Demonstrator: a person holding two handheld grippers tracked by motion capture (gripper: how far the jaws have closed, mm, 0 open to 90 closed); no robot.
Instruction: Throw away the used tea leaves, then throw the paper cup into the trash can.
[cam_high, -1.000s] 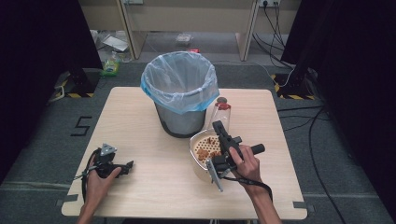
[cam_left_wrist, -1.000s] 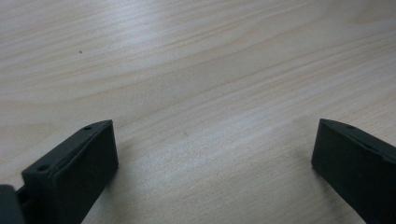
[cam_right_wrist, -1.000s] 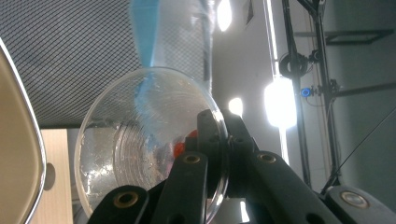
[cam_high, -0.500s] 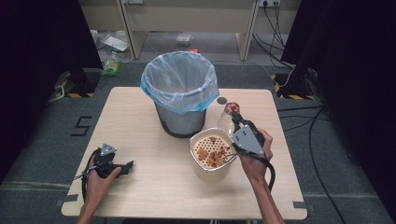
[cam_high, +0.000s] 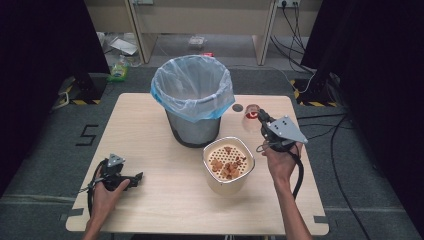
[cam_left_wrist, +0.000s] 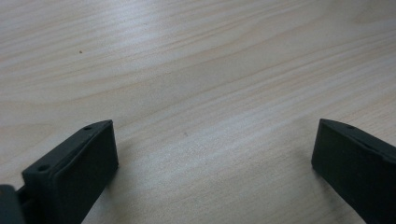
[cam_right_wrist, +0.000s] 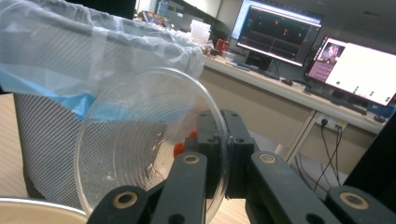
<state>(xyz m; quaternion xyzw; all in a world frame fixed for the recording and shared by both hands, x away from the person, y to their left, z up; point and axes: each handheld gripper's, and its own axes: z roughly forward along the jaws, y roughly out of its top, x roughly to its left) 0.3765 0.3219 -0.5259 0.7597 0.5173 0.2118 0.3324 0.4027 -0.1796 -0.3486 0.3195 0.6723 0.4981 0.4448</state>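
My right gripper (cam_high: 264, 121) is shut on the rim of a clear plastic cup (cam_high: 250, 120) with red bits inside, held tipped on its side above the table's right part, beside the bin. In the right gripper view the jaws (cam_right_wrist: 218, 140) pinch the cup's wall (cam_right_wrist: 140, 140), one inside and one outside. A white pot (cam_high: 228, 179) with a perforated insert and brown food pieces stands in front of the bin. My left gripper (cam_high: 136, 177) rests on the table at the front left, open, with bare wood between its jaws (cam_left_wrist: 212, 154).
A grey mesh bin (cam_high: 192, 127) lined with a blue-edged clear bag (cam_high: 192, 85) stands at the table's back middle; in the right gripper view the bin (cam_right_wrist: 51, 135) is close on the left. A small dark disc (cam_high: 237, 107) lies beside it. Cables run over the floor at the right.
My right gripper has lifted away from above the white pot, moving right and toward the back with the clear cup in its jaws. The left gripper has stayed put.
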